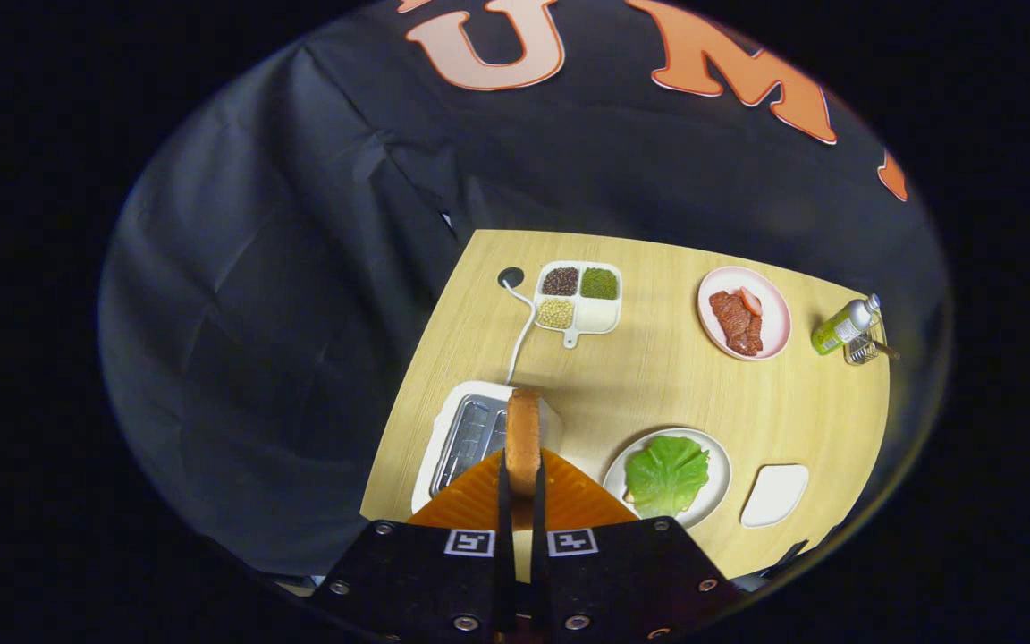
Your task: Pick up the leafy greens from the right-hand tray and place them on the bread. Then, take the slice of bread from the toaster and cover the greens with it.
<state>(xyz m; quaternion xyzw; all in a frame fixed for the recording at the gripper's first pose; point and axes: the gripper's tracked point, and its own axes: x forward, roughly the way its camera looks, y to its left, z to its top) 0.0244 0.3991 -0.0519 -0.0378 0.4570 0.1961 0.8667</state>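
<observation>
Toasted brown bread slice (523, 438) is sitting clamped in the tongs (522, 487) above the white toaster (457, 438); next it needs carrying right to cover the green leaf (667, 474)

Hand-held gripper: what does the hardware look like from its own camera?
The hand-held gripper has a black body made of two flat plates meeting along a narrow centre slot, fastened with silver screws near the corners. Each plate carries a small square black-and-white marker next to the slot. The two fingers are wide, ridged, triangular pads tapering forward. No cables or sleeve are visible.
</observation>
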